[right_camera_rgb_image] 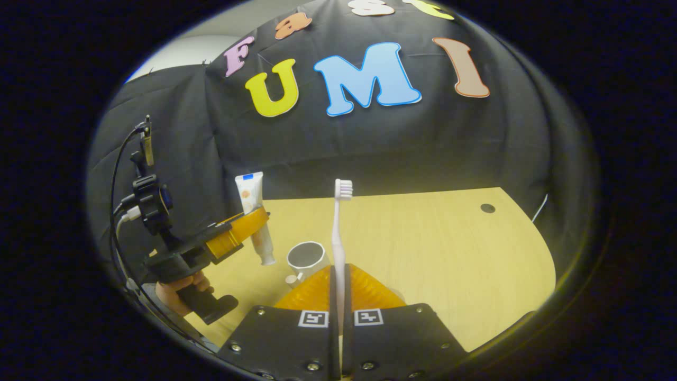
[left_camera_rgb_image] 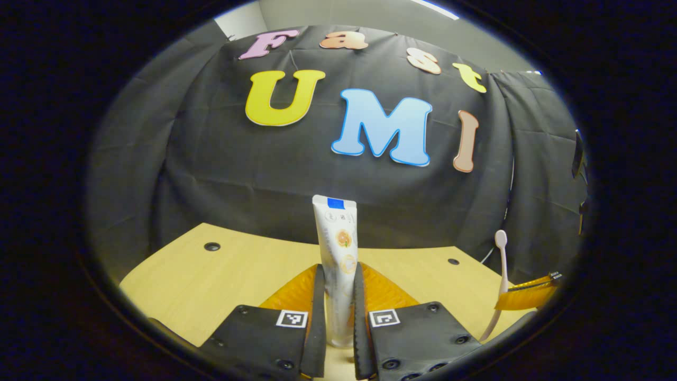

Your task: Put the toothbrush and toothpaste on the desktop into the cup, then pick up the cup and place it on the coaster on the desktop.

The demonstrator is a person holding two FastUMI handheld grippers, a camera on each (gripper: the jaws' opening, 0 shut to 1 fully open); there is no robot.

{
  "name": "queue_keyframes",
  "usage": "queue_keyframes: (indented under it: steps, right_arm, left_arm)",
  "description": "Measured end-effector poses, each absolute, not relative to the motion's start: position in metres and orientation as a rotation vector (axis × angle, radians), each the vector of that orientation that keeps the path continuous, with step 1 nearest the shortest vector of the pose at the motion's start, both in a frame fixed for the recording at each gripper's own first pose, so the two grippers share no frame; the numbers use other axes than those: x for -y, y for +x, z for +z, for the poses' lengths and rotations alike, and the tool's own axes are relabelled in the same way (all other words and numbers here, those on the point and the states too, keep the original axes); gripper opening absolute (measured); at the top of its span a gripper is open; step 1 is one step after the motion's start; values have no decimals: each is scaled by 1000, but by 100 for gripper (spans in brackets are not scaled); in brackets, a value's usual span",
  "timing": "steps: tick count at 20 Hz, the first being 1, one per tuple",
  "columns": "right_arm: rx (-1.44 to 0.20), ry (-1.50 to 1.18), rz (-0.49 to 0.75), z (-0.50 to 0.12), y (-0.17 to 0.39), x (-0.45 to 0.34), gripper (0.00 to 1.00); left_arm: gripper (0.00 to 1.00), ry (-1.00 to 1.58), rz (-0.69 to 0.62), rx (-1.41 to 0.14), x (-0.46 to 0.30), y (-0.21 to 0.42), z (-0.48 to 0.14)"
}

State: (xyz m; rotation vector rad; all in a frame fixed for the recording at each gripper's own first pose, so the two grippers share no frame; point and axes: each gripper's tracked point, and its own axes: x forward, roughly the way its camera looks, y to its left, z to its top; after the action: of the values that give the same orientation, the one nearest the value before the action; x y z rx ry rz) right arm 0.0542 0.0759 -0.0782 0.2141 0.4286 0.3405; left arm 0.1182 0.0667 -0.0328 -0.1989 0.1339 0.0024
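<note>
My left gripper (left_camera_rgb_image: 338,296) clamps the toothpaste (left_camera_rgb_image: 336,254) upright, my right gripper (right_camera_rgb_image: 338,296) the toothbrush (right_camera_rgb_image: 338,238), both ready to drop into the cup (right_camera_rgb_image: 305,257) at lower centre on the worktop (right_camera_rgb_image: 423,248).

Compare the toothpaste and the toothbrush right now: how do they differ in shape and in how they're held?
The toothpaste is a broad flat tube with a blue band at its top; the toothbrush is a thin stick ending in bristles. The toothpaste sits between the left gripper's fingers, the toothbrush between the right gripper's. Both stand upright, lifted off the desktop, neither in the cup yet.
</note>
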Motion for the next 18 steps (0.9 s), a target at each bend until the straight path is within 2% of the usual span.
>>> queue_keyframes:
  steps: [7,14,18]
  right_arm:
    - [-440,223,310,-81,61,-71,3]
    - [-450,245,312,-83,64,-77,3]
    - [-454,243,317,-83,62,-80,3]
  left_arm:
    - [28,-172,-45,-94,-49,160,-45]
    - [29,-152,-65,-223,-38,166,-101]
    - [38,-137,-65,-298,-37,159,-121]
